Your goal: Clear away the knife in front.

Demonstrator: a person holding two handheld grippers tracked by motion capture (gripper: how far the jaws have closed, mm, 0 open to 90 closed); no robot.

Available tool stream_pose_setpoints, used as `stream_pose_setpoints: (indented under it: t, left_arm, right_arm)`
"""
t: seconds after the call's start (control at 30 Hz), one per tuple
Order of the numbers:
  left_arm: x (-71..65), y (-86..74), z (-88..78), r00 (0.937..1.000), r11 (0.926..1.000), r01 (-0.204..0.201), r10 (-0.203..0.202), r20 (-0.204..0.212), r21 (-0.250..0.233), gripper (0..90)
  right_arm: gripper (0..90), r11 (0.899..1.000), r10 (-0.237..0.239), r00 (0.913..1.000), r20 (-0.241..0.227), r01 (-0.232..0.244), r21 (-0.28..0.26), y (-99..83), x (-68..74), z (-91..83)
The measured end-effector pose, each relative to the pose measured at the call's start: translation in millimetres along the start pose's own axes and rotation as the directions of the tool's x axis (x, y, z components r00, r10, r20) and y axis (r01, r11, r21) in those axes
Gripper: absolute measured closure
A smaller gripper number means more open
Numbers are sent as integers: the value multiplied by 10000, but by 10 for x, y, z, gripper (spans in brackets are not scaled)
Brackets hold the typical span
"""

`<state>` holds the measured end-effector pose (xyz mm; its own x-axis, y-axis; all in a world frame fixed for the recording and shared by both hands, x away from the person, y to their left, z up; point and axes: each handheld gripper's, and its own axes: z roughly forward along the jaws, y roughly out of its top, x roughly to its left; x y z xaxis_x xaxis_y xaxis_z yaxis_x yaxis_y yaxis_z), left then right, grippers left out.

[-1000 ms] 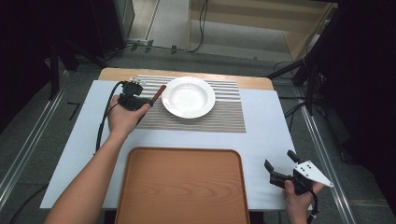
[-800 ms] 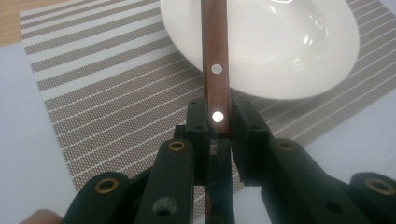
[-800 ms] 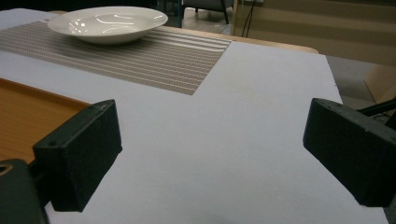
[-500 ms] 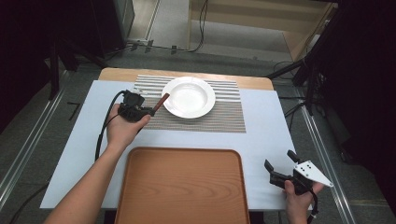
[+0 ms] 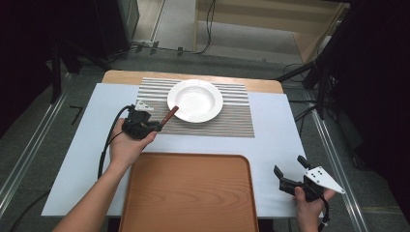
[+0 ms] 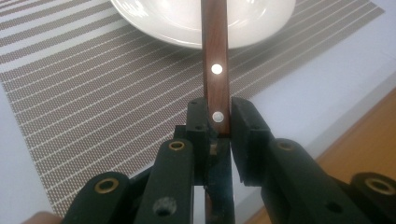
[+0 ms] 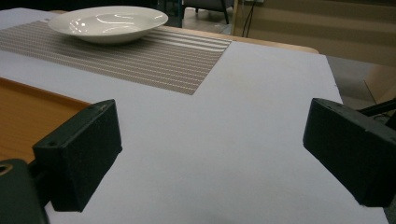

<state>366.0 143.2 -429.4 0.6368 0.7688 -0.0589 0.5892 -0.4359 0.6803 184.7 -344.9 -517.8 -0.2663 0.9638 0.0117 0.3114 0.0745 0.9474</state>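
My left fingers (image 6: pixel 218 122) pinched the wooden handle (image 6: pixel 215 60), its far end over the plate (image 5: pixel 195 100) rim, right fingers (image 7: pixel 212 154) spread idle above the counter (image 5: pixel 275 145); next, carrying it toward the tray (image 5: pixel 188 193) looked likely.

No words, labels, brand names, numbers or signs can be read on anything in these views.

Brown riveted wooden handle (image 6: pixel 215 70) slanting over the white plate's (image 5: pixel 203 96) rim.
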Motion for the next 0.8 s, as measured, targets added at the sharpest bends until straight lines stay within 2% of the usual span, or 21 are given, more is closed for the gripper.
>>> stream_pose_setpoints:
  t: [0.4, 0.8]
  left_arm:
    - [-202, -190, -154, 9995, 9995, -288, 290, 104, -152, 766]
    - [-392, -396, -288, 9988, 9988, -359, 370, 325, -337, 766]
  right_arm:
    - [30, 10000, -19, 10000, 3, 19, 12, 0, 1, 0]
    - [30, 10000, -51, 10000, -12, 51, 9, 0, 2, 1]
